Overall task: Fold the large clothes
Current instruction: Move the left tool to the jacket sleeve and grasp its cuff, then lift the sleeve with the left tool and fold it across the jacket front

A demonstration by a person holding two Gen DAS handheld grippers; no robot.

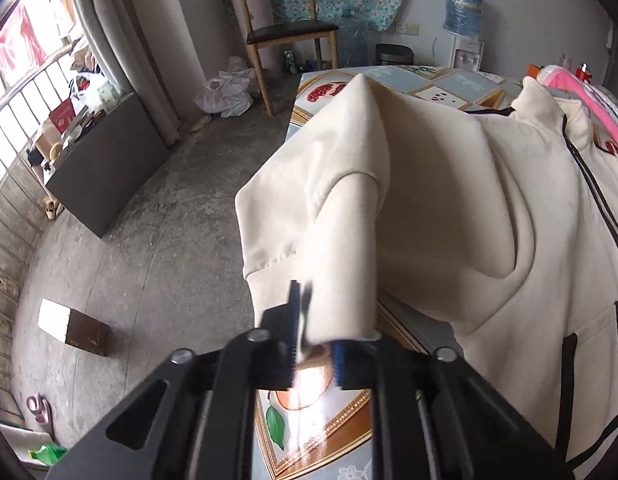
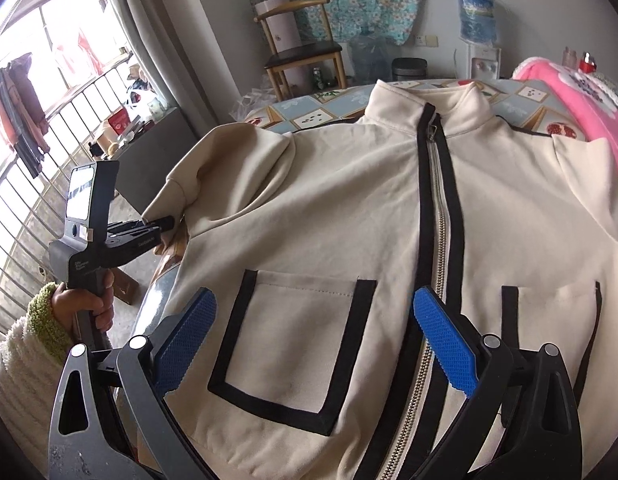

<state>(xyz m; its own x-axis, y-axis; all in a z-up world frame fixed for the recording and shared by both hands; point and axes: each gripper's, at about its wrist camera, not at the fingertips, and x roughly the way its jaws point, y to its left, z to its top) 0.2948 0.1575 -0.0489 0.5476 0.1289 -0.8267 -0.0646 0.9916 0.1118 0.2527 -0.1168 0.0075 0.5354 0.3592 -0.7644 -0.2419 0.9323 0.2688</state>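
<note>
A cream jacket (image 2: 333,216) with black trim lies front-up across a table (image 2: 309,110) covered in a patterned cloth, its collar toward the far edge and its hem toward the near edge. A zip (image 2: 439,208) runs down its middle between black bands, closed to the collar. Two black-edged patch pockets (image 2: 293,344) sit on the lower front, one on each side of the zip.

The jacket's sleeve (image 1: 333,216) on the table's left edge is folded up into a peak and hangs partly over that edge. The left gripper (image 1: 315,344) is clamped on the sleeve's cuff end, cream fabric pinched between its blue pads just beyond the table's left edge. In the right wrist view a hand (image 2: 89,308) in a fuzzy white sleeve with a green cuff grips that tool's handle.

The right gripper (image 2: 313,340) hovers over the jacket's lower front near the table's near edge with its jaws wide apart and nothing between them; the left-side pocket shows in the gap between its blue pads (image 2: 445,344).

A pink garment (image 2: 569,100) lies bunched at the table's far right corner, touching the jacket's shoulder.

Beyond the table, a wooden chair (image 2: 305,52) stands against a wall hung with floral fabric, a water dispenser (image 2: 479,28) to its right. A dark cabinet (image 1: 105,176) stands under the barred window on the left, and a small box (image 1: 75,326) rests on the concrete floor.
</note>
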